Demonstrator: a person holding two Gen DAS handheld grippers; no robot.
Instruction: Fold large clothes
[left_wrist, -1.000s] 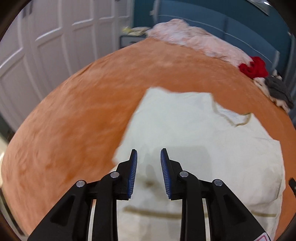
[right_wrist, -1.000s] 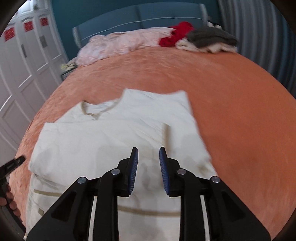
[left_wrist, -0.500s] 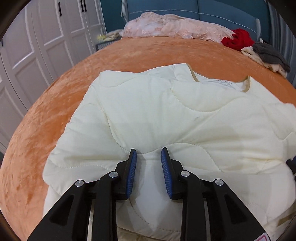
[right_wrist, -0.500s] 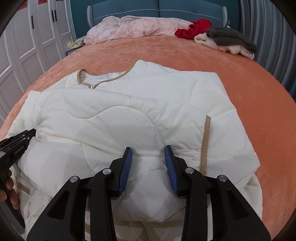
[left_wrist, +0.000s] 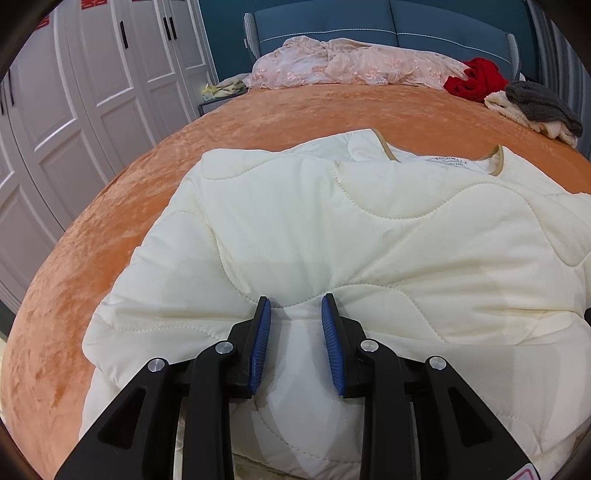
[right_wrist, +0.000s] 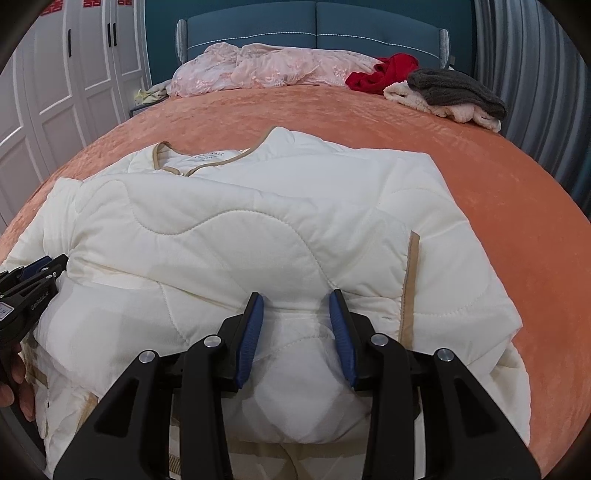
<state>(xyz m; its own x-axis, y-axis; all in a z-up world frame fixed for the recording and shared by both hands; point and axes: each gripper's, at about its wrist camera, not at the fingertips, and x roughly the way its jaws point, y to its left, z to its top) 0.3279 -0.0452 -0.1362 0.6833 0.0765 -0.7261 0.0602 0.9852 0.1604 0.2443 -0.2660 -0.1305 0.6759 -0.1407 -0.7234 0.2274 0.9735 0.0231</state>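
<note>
Cream quilted jacket (left_wrist: 369, 236) lies collar-away straight ahead of both tools, left gripper (left_wrist: 295, 306) and right gripper (right_wrist: 295, 301) spread apart, gripping nothing, side by side at its near hem.

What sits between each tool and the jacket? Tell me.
Nothing visible. The left tool and right tool are both open right over the cream jacket, with only its own quilted fabric between their fingers.

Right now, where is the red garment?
The red garment lies at the far end of the bed, right of centre in both views, between the pink lace bedding and the grey-and-cream pile.
</note>
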